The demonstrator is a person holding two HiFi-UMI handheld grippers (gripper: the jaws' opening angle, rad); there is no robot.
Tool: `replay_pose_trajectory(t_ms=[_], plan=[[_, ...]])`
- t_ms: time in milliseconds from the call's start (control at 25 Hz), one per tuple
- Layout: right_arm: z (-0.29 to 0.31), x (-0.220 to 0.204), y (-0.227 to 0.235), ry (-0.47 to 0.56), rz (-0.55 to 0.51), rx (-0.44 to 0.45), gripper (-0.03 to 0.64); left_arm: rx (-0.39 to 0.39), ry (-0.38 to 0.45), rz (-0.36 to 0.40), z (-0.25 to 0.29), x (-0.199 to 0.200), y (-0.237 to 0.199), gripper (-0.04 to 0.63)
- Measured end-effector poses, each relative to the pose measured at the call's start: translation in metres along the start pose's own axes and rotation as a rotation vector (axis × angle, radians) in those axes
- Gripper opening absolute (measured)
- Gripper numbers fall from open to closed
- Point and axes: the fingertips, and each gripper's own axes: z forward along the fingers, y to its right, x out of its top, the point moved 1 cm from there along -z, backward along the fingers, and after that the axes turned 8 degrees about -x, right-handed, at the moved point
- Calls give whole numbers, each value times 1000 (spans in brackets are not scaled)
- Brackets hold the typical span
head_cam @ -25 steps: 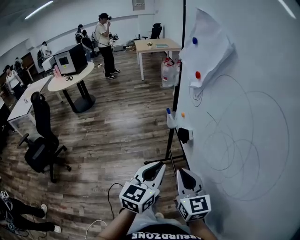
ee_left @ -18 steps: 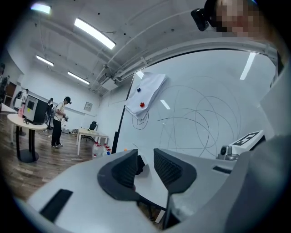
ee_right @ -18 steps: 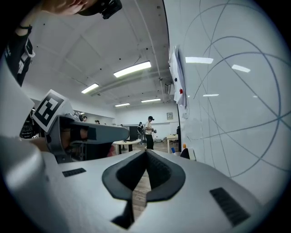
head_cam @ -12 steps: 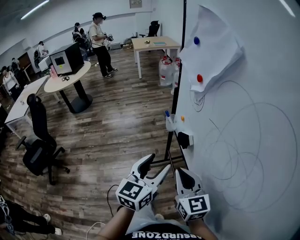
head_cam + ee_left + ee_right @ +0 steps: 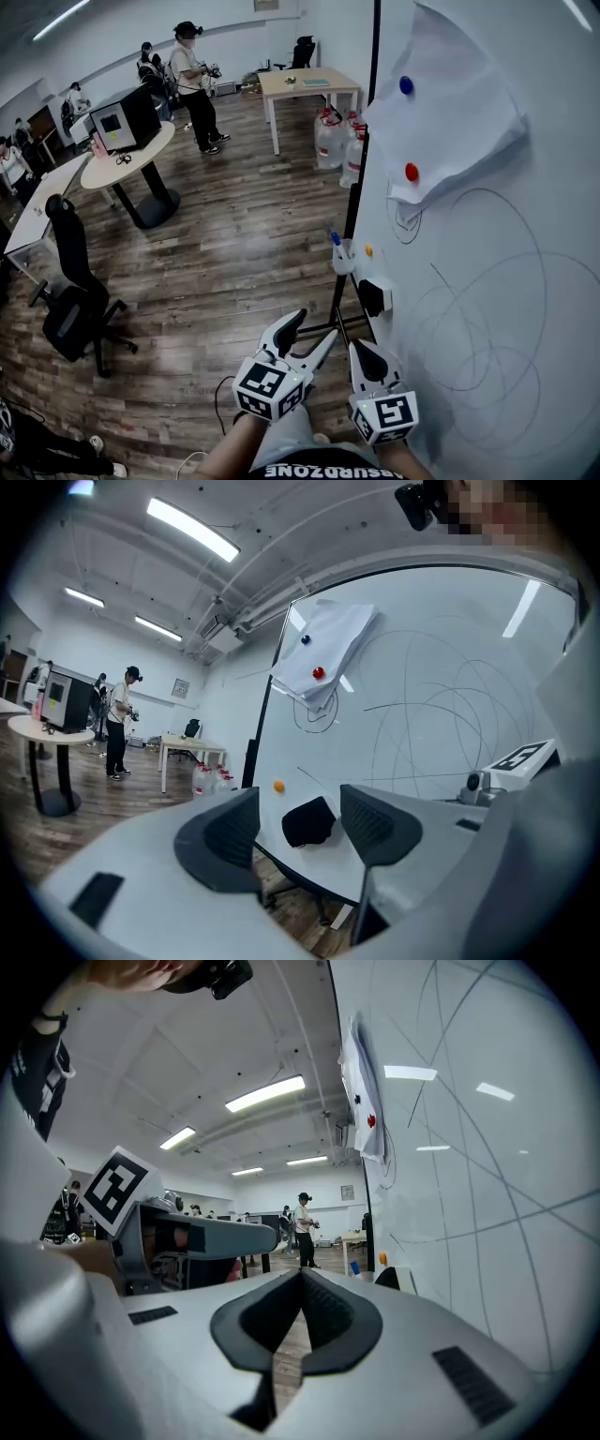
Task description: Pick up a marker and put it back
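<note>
Black wheeled office chair [image 5: 70, 314] at far left, round white table [image 5: 131, 157] behind it, standing person [image 5: 192, 84] at the far end; none in play. Left gripper [image 5: 312, 330] near centre, jaws spread wide, nothing between them; the black block eraser [image 5: 371, 296] only lines up beyond the gap, stuck on the board; looks opened ready for a grab. Blue-capped marker [image 5: 335, 239] stands upright in the small white cup holder [image 5: 344, 262] at the board's left edge, farther off than both grippers, untouched; parked there for easy reach. Right gripper [image 5: 364, 349] is just right of the left one, jaws pressed together, empty, likely idle. White whiteboard with grey scribbled circles [image 5: 506, 309] fills the right; white paper sheet [image 5: 450, 122] pinned up top by magnets.

Versus a second ago: left jaws were together and have just been opening; holder and eraser now nearer the grippers.
</note>
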Motion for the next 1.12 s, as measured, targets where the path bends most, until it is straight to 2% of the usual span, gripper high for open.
replay_pose_trajectory(t_ms=[720,1120], plan=[[98,20,20,3,-3,-16,-3,-32,-43,-13,71,18,-87,255],[138,25,34,-6,-1,-37,-3,-55,-82,-27,107,18,-121,255]])
